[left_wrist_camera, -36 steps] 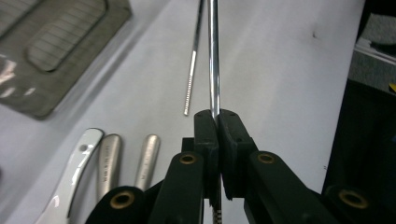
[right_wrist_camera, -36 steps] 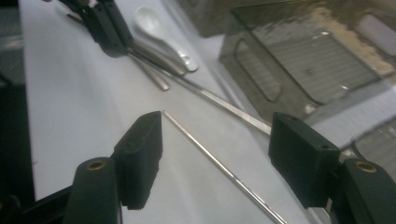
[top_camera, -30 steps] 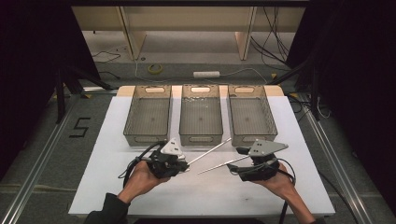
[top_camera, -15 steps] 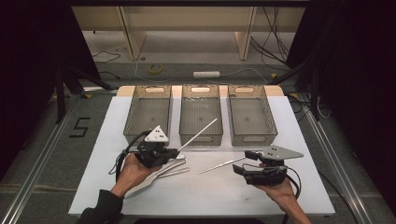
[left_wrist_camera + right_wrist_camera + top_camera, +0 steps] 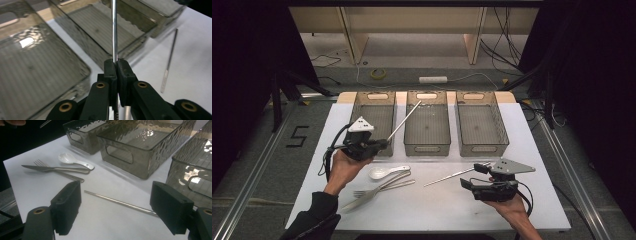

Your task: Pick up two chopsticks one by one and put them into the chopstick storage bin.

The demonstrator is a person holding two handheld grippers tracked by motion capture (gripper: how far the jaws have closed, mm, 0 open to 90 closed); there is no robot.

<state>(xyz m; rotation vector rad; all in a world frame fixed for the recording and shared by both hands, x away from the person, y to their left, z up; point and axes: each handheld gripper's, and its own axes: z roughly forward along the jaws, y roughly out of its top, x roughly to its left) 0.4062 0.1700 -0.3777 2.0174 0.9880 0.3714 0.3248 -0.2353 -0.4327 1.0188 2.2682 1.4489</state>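
While clenched in the left tool [image 5: 384,143], chopstick [image 5: 404,120] slanting up-right over the middle bin [image 5: 427,148]; right tool [image 5: 468,182] released.

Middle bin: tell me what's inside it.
The middle bin looks empty, its ribbed floor bare. The chopstick held by the left gripper crosses above its left rim, hiding a sliver.

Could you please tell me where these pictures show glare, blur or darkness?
High view: table brightly lit, dark surroundings. Left gripper view: glare patch on the near bin, the chopstick blurring toward its tip. Right gripper view: rippled highlights on the bins, near jaws soft.
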